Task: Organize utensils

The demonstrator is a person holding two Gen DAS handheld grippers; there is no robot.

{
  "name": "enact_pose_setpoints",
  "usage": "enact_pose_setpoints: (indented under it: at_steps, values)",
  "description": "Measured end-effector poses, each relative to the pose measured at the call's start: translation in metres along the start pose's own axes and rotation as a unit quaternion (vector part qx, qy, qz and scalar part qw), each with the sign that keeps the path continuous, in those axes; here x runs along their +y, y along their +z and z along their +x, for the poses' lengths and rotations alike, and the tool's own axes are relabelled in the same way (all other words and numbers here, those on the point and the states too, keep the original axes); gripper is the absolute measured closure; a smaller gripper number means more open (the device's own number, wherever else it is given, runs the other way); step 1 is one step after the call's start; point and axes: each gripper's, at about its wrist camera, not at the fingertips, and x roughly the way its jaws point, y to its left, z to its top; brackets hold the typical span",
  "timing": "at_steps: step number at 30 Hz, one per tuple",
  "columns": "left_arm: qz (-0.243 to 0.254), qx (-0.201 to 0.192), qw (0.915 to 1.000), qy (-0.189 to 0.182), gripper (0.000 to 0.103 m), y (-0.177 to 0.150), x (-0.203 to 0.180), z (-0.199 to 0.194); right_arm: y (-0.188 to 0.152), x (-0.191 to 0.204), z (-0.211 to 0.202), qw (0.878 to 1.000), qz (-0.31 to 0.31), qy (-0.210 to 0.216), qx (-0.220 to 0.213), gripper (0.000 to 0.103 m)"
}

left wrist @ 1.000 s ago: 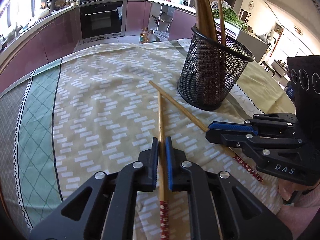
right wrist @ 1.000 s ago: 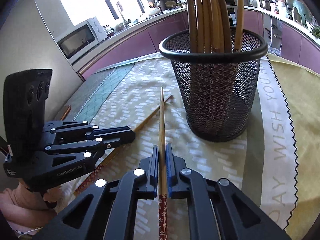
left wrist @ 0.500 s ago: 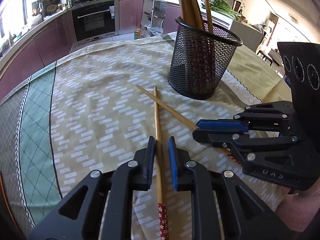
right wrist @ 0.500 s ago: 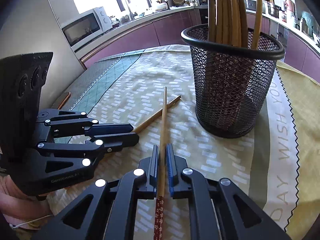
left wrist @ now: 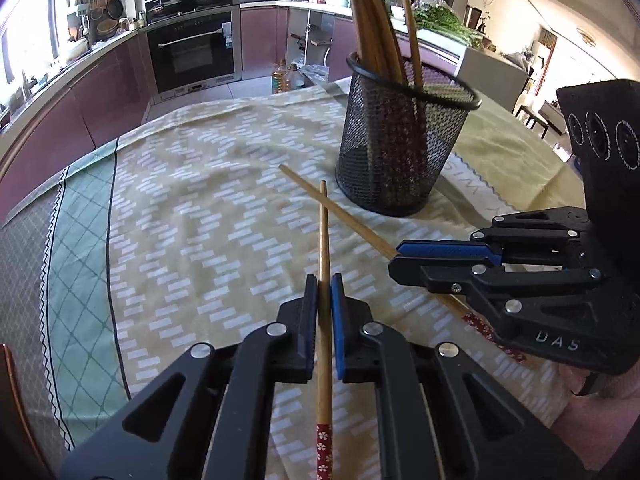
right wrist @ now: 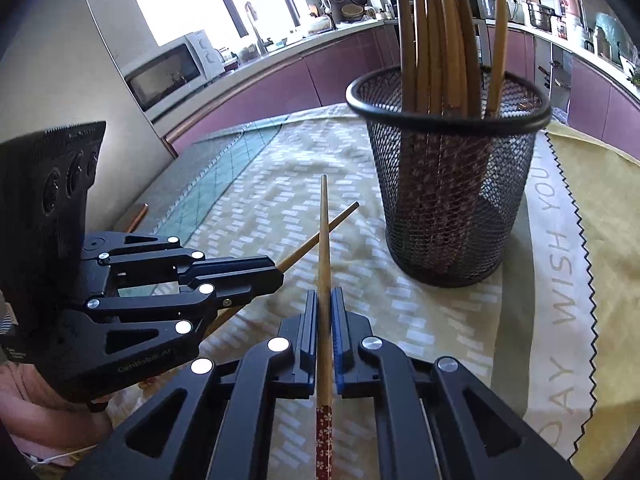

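A black mesh cup [left wrist: 404, 152] [right wrist: 448, 184] stands on the tablecloth and holds several wooden chopsticks. My left gripper [left wrist: 325, 280] is shut on a chopstick [left wrist: 323, 236] with a red flowered end; its tip points toward the cup. My right gripper [right wrist: 325, 298] is shut on a second chopstick [right wrist: 324, 232] of the same kind. The two chopsticks cross near their tips, left of the cup. The right gripper [left wrist: 394, 258] shows at the right of the left wrist view, and the left gripper [right wrist: 278, 276] shows at the left of the right wrist view.
A yellow-green patterned tablecloth [left wrist: 200, 220] covers the table. Kitchen counters, an oven [left wrist: 192, 52] and a microwave [right wrist: 168, 72] lie beyond the table edge.
The left gripper, slightly open half a second ago, has closed on its chopstick. Both grippers have lifted and moved a little closer to the cup. The right gripper stays shut on its chopstick.
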Motion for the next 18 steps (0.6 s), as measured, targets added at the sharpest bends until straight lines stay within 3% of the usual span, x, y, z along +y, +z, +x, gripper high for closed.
enact_pose_setpoints:
  at_steps: [18]
  values:
    - [-0.025, -0.068, 0.9945, -0.075, 0.095, 0.019, 0.003, -0.061, 0.008, 0.006, -0.057, 0.997, -0.015, 0.015, -0.075, 0.097]
